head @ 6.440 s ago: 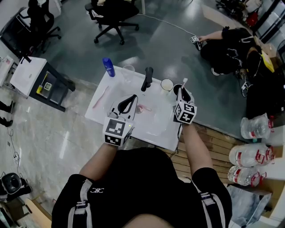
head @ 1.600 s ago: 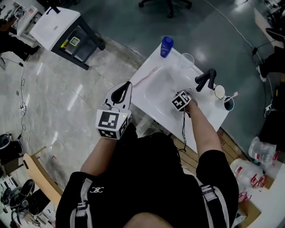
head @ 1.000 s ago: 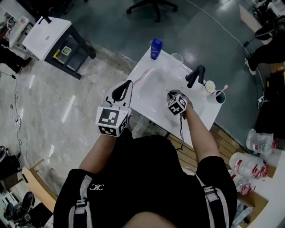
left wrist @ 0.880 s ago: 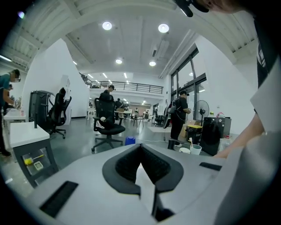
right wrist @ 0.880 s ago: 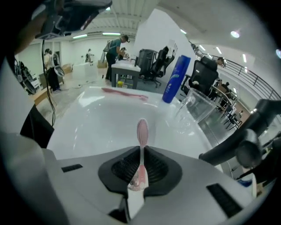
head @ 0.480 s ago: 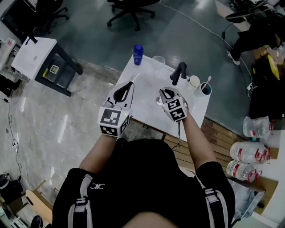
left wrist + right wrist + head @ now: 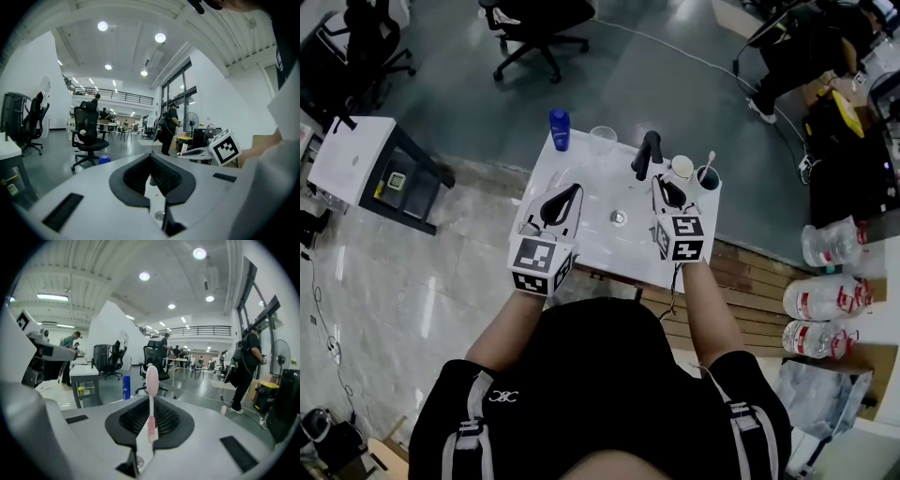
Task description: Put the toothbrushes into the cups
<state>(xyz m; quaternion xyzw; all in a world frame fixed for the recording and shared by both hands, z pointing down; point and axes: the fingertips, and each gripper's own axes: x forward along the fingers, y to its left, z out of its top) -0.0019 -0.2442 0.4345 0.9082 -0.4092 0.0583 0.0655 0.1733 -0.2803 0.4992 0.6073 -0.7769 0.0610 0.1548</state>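
My right gripper (image 7: 660,182) hangs over the white sink top (image 7: 694,255), just in front of the black tap (image 7: 647,155). It is shut on a pink toothbrush (image 7: 151,391), which stands upright between the pads with its head above the jaws. A white cup (image 7: 681,167) and a dark cup (image 7: 707,178) stand right of the tap; the dark one holds a white toothbrush (image 7: 710,158). A clear cup (image 7: 603,139) stands left of the tap. My left gripper (image 7: 573,187) hovers over the top's left part, shut on nothing (image 7: 150,158).
A blue bottle (image 7: 560,129) stands at the top's far left corner, and a drain (image 7: 620,217) sits in the basin. A side table (image 7: 356,155) is at left, an office chair (image 7: 534,28) behind, large water bottles (image 7: 825,323) at right. People stand in the background.
My right gripper has risen from the basin with the pink toothbrush and now sits by the tap. The left gripper has drifted in over the top's left edge.
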